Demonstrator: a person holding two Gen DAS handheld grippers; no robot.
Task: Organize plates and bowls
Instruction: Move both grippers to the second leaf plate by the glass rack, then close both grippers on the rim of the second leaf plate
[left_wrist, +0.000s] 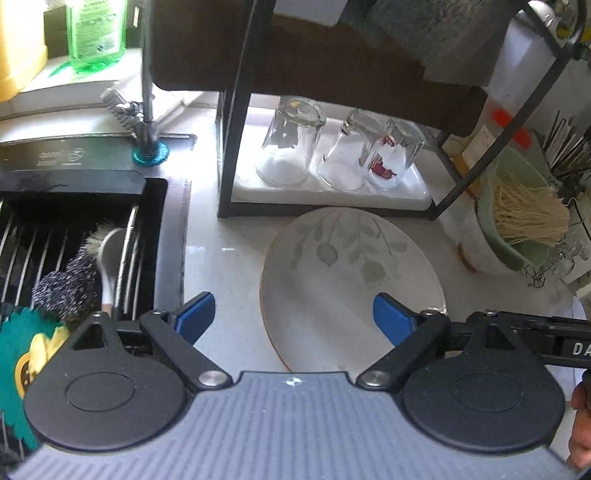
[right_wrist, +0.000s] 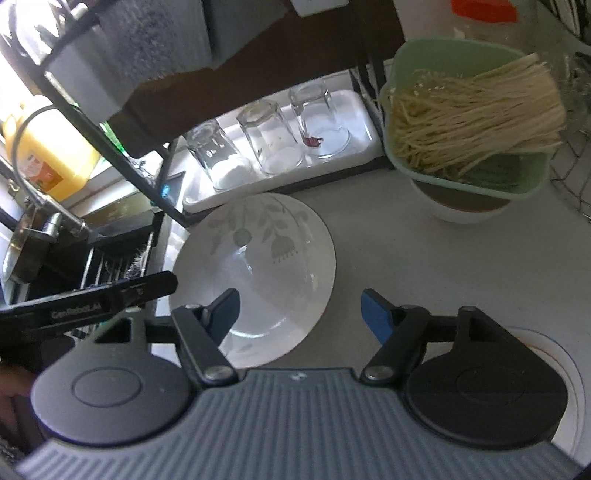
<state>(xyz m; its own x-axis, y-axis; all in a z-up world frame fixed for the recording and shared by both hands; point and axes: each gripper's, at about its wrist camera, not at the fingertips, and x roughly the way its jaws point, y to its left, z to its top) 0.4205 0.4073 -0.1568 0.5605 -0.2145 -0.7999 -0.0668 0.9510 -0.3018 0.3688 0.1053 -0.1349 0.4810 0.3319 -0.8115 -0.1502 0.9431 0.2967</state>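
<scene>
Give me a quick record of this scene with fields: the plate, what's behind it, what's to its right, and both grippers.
plate: leaf-patterned plate, flat on the counter
behind plate: three upturned glasses on a white tray under the black rack
right of plate: green basket of dry noodles
left gripper: open, above the plate, empty
right gripper: open, above the plate's edge, empty

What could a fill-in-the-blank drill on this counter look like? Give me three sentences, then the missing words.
1. The plate on the counter is decorated with a pattern of ____.
2. On the white tray under the rack stand ____ upside-down glasses.
3. The green container holds dry ____.
Both the left gripper and the right gripper are open, holding nothing.

Missing words: leaves; three; noodles
</scene>
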